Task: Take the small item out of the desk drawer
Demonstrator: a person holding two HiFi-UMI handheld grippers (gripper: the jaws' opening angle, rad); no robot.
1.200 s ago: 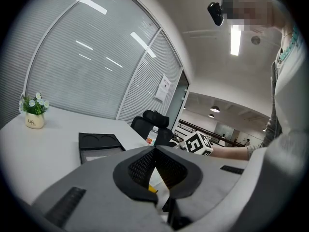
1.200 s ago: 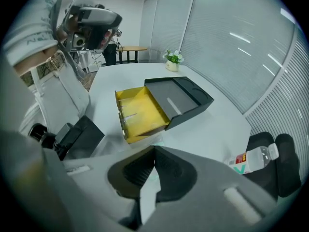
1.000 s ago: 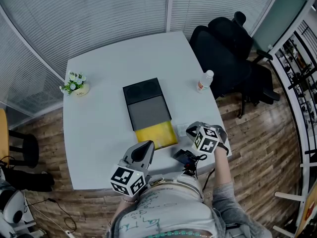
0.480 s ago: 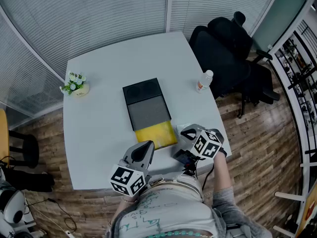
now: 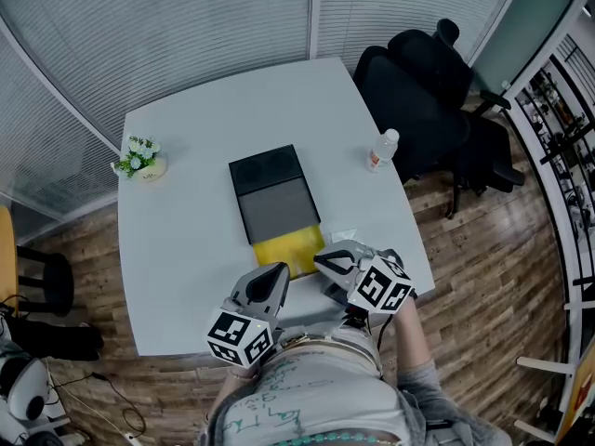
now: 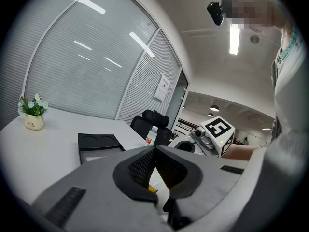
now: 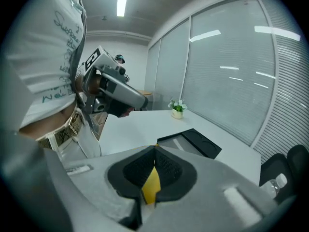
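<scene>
**Both claws closed at the open yellow drawer**

A dark drawer unit (image 5: 270, 189) lies flat in the middle of the white surface (image 5: 181, 240). Its yellow drawer (image 5: 288, 251) is pulled out toward the person. From the head view no separate item can be made out inside the drawer. A small pale thing (image 5: 340, 237) lies on the surface just beside the drawer's right edge; whether it is the item to be taken out cannot be told.

The left claw (image 6: 156, 147) sits at the drawer's near left corner, pointing only slightly downward. Its jaws meet tip to tip, with nothing held. A sliver of yellow shows through the gap behind the tips.

The right claw (image 7: 155, 147) hangs over the drawer's near right corner, tilted more steeply down. Its jaws are also closed tip to tip. The gap behind the tips is filled with yellow — drawer seen through it or something thin pinched there, the views do not settle.

Farther off, a small potted plant (image 5: 140, 157) stands near the left edge and a bottle (image 5: 381, 150) near the right edge. A black office chair (image 5: 418, 86) is just beyond that side.
</scene>
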